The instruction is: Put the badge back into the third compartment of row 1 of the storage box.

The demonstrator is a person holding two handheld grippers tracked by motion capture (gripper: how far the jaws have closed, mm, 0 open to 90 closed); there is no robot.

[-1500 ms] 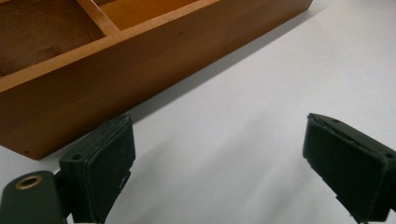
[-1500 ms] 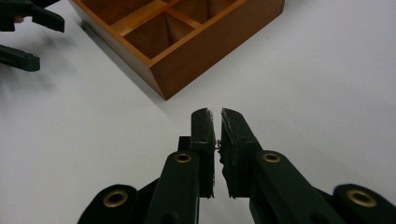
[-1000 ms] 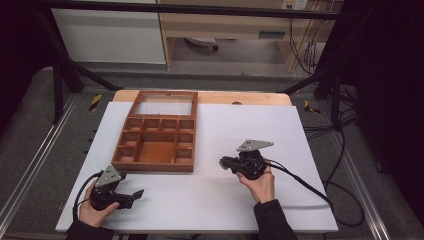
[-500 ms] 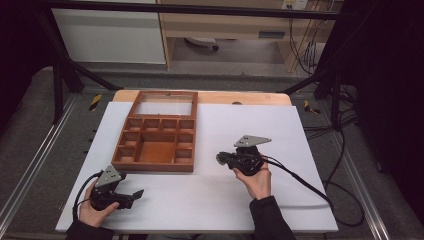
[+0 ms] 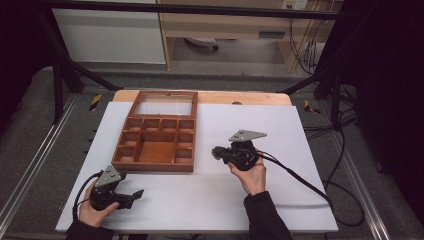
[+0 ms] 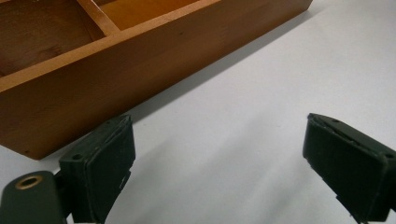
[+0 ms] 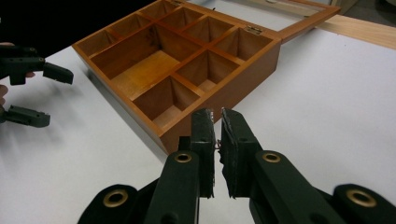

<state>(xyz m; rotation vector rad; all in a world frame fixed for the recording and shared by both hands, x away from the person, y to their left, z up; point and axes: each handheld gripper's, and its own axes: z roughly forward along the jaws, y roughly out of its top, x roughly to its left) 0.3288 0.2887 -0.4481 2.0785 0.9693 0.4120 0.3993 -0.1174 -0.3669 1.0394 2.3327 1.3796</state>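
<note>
- High view: left gripper [image 5: 131,196] at about 7 o'clock on the white table sheet [image 5: 300,130], held low in the left hand [image 5: 95,212], jaws pointing toward 3 o'clock.
- Left gripper view: jaws spread wide, nothing between the pads [image 6: 109,161]; bare white sheet in the gap. Near wall of the wooden box [image 6: 140,70] runs across at 11 o'clock, just beyond the jaw tips, not touching.
- High view: wooden box [image 5: 156,165] lies at roughly 11 o'clock from the table centre, open; its glazed lid [image 5: 164,95] is laid flat at the far side. The compartments seen hold nothing.
- High view: right gripper [image 5: 216,152] at about 3 o'clock from the box, just beside its right wall, held in the right hand [image 5: 250,175], jaws pointing at the box.
- Right gripper view: jaws pressed nearly together, a slim gap between the pads [image 7: 205,135], nothing pinched. Tips sit just short of the box's near corner [image 7: 177,135] at 12 o'clock; contact cannot be told.
- Right gripper view: left gripper [image 7: 39,95] at 9 o'clock, jaws apart.
</note>
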